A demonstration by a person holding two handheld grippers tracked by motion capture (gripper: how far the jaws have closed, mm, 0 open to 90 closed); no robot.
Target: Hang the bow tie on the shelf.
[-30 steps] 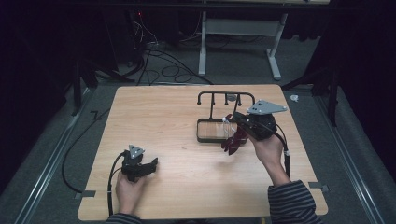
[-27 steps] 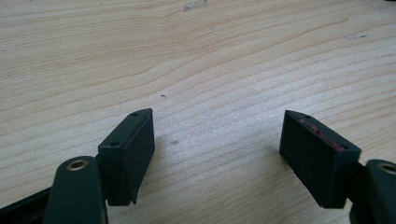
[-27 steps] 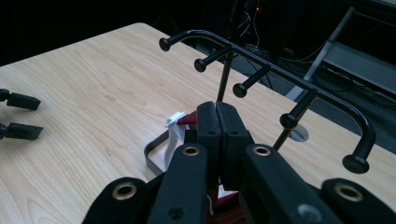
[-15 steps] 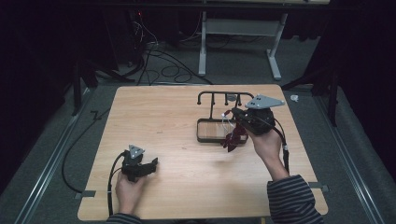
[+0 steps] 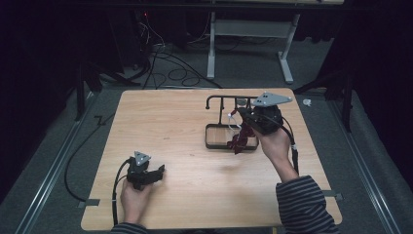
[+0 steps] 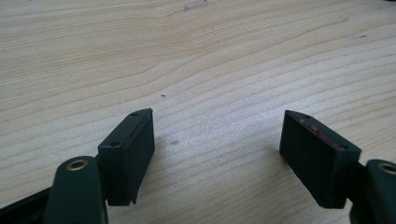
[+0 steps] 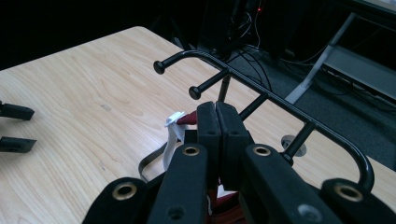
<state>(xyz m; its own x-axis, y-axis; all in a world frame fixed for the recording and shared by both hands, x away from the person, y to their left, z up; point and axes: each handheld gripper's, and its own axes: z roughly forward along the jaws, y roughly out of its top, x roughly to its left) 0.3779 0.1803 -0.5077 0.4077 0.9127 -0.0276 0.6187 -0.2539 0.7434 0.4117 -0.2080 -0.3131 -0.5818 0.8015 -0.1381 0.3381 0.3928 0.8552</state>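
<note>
A black hook rack (image 5: 221, 99) stands on its tray-like base (image 5: 216, 145) at the table's right middle. My right gripper (image 5: 242, 117) hovers just in front of the top bar, shut on a dark red cloth item (image 5: 238, 140) that hangs down over the base. In the right gripper view the jaws (image 7: 216, 116) are pressed together, with red cloth and a white strap (image 7: 173, 128) showing beside them and the rack's pegs (image 7: 261, 88) close ahead. My left gripper (image 5: 158, 171) rests near the front left of the table, open (image 6: 217, 135), with only bare wood between its pads.
The wooden table (image 5: 160, 122) has open surface on its left half and along the front. My left gripper's jaws (image 7: 32, 127) show at the left edge of the right gripper view. Cables and a desk frame (image 5: 248, 48) lie on the dark floor beyond the far edge.
My right gripper has shifted slightly up and toward the rack's top bar, carrying the red cloth item with it. The left gripper has stayed put.
</note>
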